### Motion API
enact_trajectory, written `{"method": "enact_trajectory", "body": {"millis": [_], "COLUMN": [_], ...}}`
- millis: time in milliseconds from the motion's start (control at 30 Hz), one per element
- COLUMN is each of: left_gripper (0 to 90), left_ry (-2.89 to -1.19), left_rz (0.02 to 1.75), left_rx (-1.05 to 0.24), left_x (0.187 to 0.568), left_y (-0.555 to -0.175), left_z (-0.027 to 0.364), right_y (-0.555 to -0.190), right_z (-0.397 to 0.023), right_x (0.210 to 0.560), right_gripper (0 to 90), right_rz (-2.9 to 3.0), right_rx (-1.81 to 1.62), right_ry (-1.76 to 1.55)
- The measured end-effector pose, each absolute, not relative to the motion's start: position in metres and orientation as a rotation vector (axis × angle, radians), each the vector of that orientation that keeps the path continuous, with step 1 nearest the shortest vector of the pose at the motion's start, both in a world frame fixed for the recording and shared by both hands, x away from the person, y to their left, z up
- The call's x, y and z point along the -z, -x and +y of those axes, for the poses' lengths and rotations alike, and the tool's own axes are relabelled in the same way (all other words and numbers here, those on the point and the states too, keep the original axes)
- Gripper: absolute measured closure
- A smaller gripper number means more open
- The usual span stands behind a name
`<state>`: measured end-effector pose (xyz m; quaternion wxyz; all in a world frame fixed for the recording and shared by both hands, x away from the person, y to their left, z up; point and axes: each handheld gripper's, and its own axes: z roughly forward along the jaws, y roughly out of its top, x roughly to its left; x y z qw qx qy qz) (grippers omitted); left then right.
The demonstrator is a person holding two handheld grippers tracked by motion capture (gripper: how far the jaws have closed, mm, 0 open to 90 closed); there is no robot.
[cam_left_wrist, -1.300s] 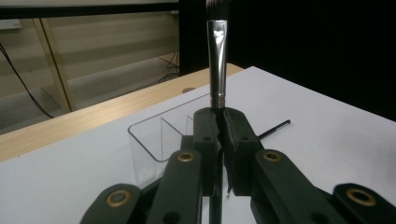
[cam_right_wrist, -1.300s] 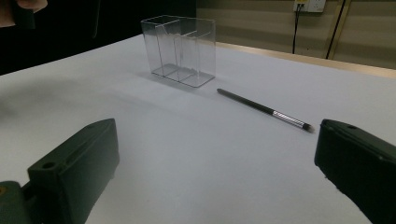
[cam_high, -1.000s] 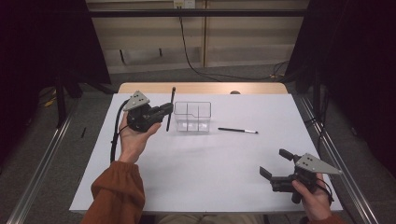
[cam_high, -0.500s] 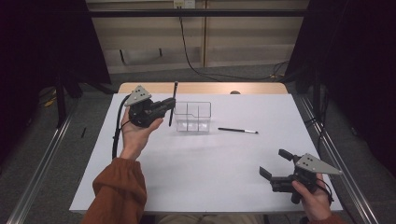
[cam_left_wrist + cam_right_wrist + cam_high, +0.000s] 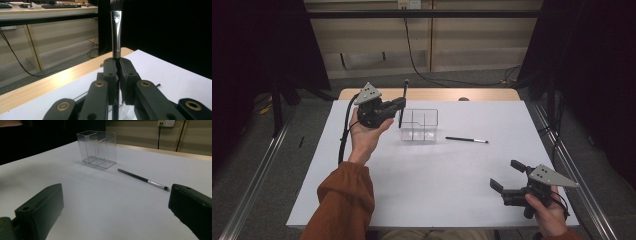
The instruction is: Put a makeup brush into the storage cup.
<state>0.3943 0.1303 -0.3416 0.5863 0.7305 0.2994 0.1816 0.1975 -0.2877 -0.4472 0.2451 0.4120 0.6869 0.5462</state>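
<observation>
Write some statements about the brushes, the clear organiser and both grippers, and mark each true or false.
1. The left gripper is shut on a black-handled brush with a silver ferrule. True.
2. That brush is held lying flat. False: it stands upright, bristles up.
3. The right gripper holds the second thin black brush. False: its jaws are open and that brush lies on the white table.
4. The clear plastic compartment organiser has no brushes in it. True.
</observation>
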Motion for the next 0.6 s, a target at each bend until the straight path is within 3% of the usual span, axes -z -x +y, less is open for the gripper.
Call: {"method": "enact_trajectory", "body": {"millis": [600], "left_gripper": [84.7], "left_ry": [-1.75], "left_rz": [0.711], "left_rx": [-0.461], "left_x": [0.346], "left_y": [-0.419], "left_z": [0.115], "right_y": [-0.197], "right_z": [-0.287], "right_x": [0.447], "right_gripper": [0.0], "right_rz": [1.875], "right_rx": [-1.493], "right_ry": [-1.124]}}
